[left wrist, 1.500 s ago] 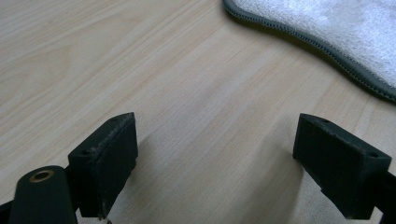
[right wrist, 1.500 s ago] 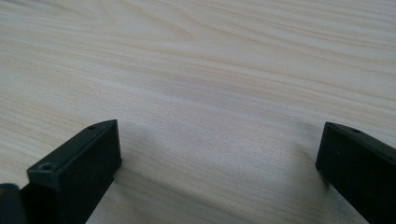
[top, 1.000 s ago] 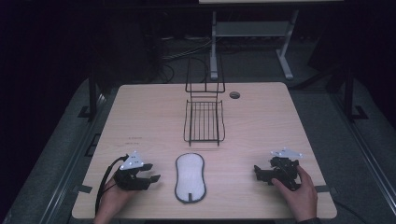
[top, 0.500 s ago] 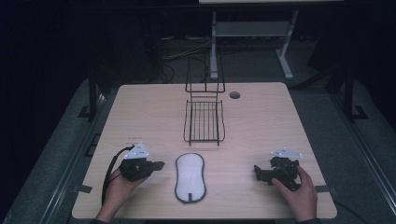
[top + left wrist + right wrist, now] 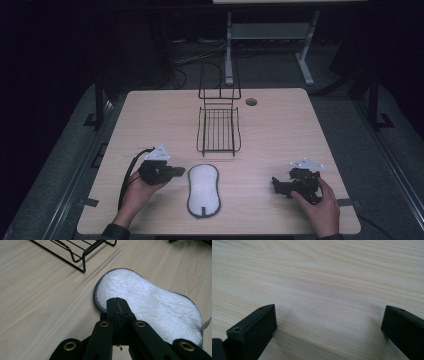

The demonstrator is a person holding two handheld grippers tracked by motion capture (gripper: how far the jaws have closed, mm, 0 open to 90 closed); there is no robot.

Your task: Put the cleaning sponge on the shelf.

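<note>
left gripper (image 5: 117, 301): jaws pressed together, empty, at white pad's (image 5: 152, 306) edge
right gripper (image 5: 329, 322): jaws wide, empty
progress: pad untouched near front edge (wire rack (image 5: 218, 131) empty)

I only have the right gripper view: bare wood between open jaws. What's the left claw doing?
Observer: The left claw is shut with nothing between its jaws. Its tip is at the rim of a white pad; I cannot tell whether they touch.
Operator: Where's that pad relative to my claw?
Observer: In the high view it lies flat between the two claws, with bare wood separating it from the right claw.
Operator: Anything else nearby?
Observer: A black wire rack stands just beyond the pad's far end.
</note>
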